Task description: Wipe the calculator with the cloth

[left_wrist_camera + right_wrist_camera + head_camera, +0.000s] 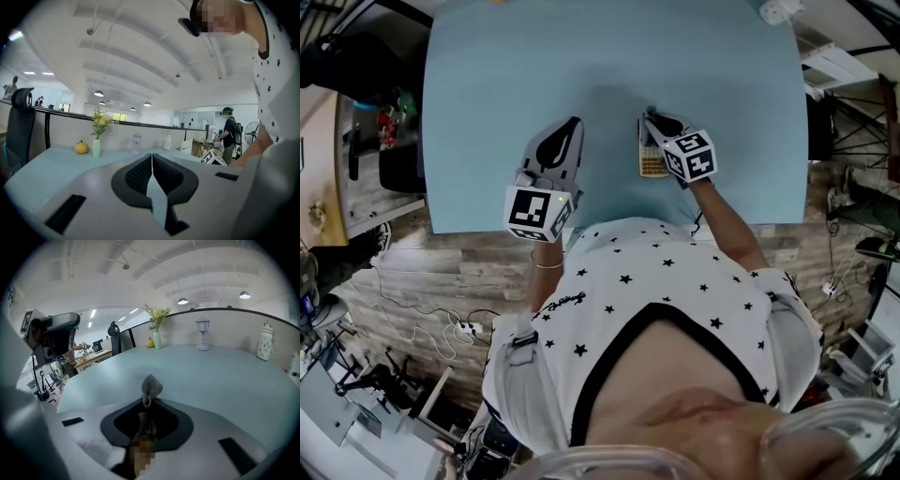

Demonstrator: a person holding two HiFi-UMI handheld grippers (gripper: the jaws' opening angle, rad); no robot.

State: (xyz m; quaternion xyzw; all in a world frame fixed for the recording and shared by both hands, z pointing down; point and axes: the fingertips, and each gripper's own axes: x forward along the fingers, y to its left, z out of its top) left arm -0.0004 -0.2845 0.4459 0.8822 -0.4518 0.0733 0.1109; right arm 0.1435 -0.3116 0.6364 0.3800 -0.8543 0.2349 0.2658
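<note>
Pale blue, smooth table top [487, 112], rounded at its far corners, carrying all items listed.

Calculator [651, 161]: small, flat and rectangular, with rows of tan-gold keys. It lies near the near edge of the table, right of the middle, its long side running from the near edge toward the far edge. Its far end sits under the right gripper's jaws.

Right gripper [652, 118]: grey body with a black-and-white marker cube, held over the calculator. Its jaws are pinched together on a grey knitted cloth [151, 386]. A rounded tuft of the cloth stands out past the tips and the rest is gathered between the black pads. Whether the cloth touches the calculator cannot be told.

Left gripper [574, 123]: same build, near the near edge and left of the calculator, apart from it. Its black ribbed pads [136, 174] are pressed together with nothing between them.

Along the far edge of the table, seen from the left gripper view:
- a small orange gourd-shaped ornament [81, 147]
- a pale green vase of yellow flowers [96, 146] just beside the ornament
- a small white lantern on a foot [136, 142]
- a white jar-shaped lantern [168, 142]

A black chair back [21, 123] stands off the table's left edge. A person in dark clothes [229, 134] stands well beyond the table.
</note>
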